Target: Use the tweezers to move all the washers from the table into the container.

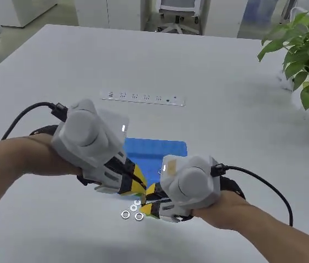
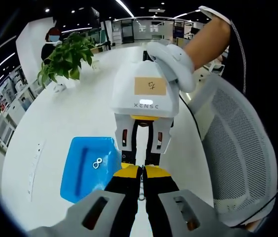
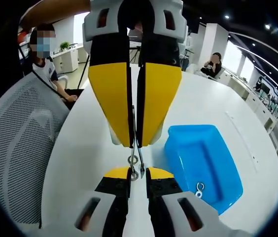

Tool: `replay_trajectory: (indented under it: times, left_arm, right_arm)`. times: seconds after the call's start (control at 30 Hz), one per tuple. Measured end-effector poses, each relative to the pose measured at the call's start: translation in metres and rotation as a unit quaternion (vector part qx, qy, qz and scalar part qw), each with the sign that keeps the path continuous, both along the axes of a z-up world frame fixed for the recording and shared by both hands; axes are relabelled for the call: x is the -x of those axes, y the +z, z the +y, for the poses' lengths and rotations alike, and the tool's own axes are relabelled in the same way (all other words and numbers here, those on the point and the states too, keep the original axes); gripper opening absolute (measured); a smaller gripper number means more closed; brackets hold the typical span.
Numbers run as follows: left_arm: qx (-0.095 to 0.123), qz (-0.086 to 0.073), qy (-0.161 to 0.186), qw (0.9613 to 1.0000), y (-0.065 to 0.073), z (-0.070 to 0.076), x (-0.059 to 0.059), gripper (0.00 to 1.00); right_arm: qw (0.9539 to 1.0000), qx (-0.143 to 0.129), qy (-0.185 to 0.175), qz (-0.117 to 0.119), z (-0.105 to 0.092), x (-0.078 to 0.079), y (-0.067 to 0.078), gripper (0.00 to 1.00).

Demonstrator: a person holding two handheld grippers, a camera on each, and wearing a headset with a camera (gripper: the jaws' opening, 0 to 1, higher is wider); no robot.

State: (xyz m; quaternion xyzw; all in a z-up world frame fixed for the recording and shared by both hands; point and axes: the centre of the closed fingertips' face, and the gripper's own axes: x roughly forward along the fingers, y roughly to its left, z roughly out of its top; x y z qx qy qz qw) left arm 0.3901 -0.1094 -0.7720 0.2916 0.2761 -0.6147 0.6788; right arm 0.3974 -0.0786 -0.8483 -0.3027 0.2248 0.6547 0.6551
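Left gripper (image 2: 142,174): the jaws are pressed almost together on the thin tweezers (image 3: 134,150). I read this as a firm hold.
Right gripper (image 3: 138,174): the jaws are drawn in to a narrow slit around the tweezer tip, nose to nose with the left one. I cannot tell if they really press it.
Risk at the tip: in the right gripper view two small rings sit by the tip. I cannot tell whether one is caught or both lie on the table. If I squeeze unevenly, the springy metal blades may twist and flick a washer away.
Risk of crowding: the yellow jaws of both grippers are so near that they may bump and hide the tip from me.
Washers (image 1: 125,215): I count three flat shiny metal rings on the table, just beside the grippers. They are thin, hard to get under, and likely to slide.
Container (image 1: 154,149): a blue, smooth plastic tray with low walls, just beyond the grippers. Two washers (image 3: 199,187) are already inside. I think a washer dropped from high could bounce out.
Table (image 1: 209,71): white, matte and smooth.
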Motion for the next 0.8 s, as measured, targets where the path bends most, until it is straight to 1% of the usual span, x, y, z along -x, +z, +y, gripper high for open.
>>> replay_trajectory:
  times: [0.1,0.4,0.63,0.67,0.73,0.8]
  left_arm:
    - [-0.001,0.001,0.001,1.0,-0.003,0.001,0.002,0.05]
    - [0.0,0.01,0.009,0.9999,-0.012,0.006,0.006,0.05]
    - [0.002,0.016,0.017,0.9997,-0.019,0.01,0.004,0.05]
    - [0.009,0.019,0.019,0.9996,-0.018,0.009,0.004,0.05]
    - [0.009,0.019,0.021,0.9996,-0.018,0.01,0.002,0.05]
    - [0.011,0.023,0.023,0.9994,-0.017,0.01,0.002,0.05]
  right_arm:
    - [1.0,-0.002,0.001,0.003,0.001,0.002,-0.003,0.14]
    - [0.9999,-0.002,0.007,0.012,0.005,0.008,-0.011,0.14]
    - [0.9998,0.0,0.011,0.017,0.007,0.008,-0.016,0.14]
    - [0.9997,-0.001,0.01,0.02,0.007,0.008,-0.017,0.14]
    - [0.9998,-0.002,0.01,0.02,0.007,0.008,-0.018,0.14]
    - [0.9997,-0.001,0.009,0.023,0.007,0.008,-0.019,0.14]
